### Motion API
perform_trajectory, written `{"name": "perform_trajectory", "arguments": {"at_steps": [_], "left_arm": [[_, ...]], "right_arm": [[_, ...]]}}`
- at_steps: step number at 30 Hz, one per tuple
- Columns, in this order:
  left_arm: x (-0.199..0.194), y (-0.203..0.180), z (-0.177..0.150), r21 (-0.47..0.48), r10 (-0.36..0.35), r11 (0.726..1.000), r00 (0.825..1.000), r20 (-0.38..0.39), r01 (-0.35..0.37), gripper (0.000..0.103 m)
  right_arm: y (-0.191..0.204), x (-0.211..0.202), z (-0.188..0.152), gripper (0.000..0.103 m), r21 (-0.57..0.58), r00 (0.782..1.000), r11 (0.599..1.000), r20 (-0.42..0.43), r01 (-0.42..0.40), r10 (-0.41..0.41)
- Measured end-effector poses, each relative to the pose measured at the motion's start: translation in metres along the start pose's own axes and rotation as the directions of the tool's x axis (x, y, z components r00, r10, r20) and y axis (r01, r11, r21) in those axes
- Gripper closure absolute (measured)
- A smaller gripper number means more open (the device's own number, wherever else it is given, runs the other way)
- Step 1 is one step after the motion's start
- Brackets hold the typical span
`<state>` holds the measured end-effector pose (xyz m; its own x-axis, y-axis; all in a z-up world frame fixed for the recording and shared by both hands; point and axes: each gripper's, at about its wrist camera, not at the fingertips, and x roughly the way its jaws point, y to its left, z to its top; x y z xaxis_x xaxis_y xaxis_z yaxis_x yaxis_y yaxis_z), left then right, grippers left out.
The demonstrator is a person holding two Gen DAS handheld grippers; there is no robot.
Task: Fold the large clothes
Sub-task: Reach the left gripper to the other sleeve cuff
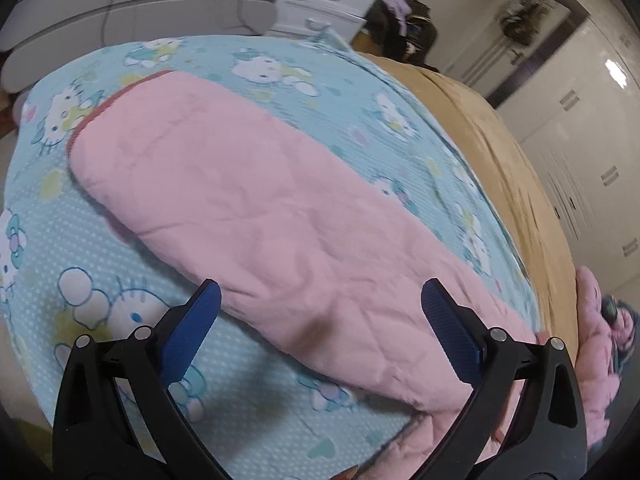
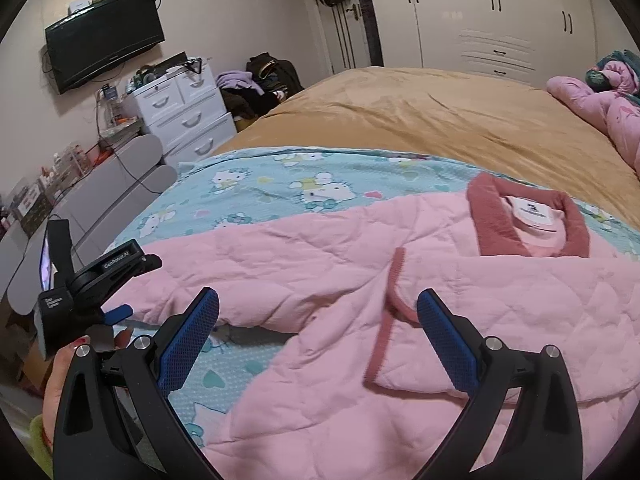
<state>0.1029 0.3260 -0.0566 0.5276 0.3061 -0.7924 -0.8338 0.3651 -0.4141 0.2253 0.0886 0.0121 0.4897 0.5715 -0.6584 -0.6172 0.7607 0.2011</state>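
A pink quilted garment (image 2: pixel 320 280) with dark pink trim and collar (image 2: pixel 528 220) lies spread on a light blue cartoon-cat sheet (image 2: pixel 256 192). In the left wrist view one long part of it (image 1: pixel 248 216) stretches away across the sheet (image 1: pixel 60 240). My left gripper (image 1: pixel 320 300) is open and empty, its fingers either side of the pink cloth's near end. It also shows in the right wrist view (image 2: pixel 116 312) at the left edge. My right gripper (image 2: pixel 318 310) is open and empty just above the garment, near a trimmed cuff edge (image 2: pixel 394 300).
The sheet lies on a bed with a tan cover (image 2: pixel 420 120). Pink bedding (image 2: pixel 600 104) is heaped at the far right. A white drawer unit (image 2: pixel 184 112), a wall TV (image 2: pixel 104 44), a grey bed rail (image 2: pixel 116 184) and white wardrobes (image 2: pixel 500 16) stand around.
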Motion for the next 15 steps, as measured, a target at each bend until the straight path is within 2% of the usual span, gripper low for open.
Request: {"name": "perform_trajectory", "arguments": {"at_steps": [3,8,15], "left_arm": [[0.001,0.012,0.004,-0.05,0.013,0.999,1.0,-0.001,-0.013,0.009],[0.001,0.024,0.011,-0.077,0.047,0.996,0.999,0.02,-0.045,0.009],[0.02,0.053,0.022,-0.154,0.116,0.981,0.993,-0.011,-0.116,0.009]], "right_arm": [[0.007,0.004,0.001,0.004,-0.007,1.0,1.0,-0.006,-0.012,0.012],[0.016,0.012,0.0,0.004,-0.012,0.999,0.999,-0.023,-0.035,0.034],[0.028,0.021,-0.003,0.004,-0.013,0.997,0.998,-0.041,-0.064,0.064]]}}
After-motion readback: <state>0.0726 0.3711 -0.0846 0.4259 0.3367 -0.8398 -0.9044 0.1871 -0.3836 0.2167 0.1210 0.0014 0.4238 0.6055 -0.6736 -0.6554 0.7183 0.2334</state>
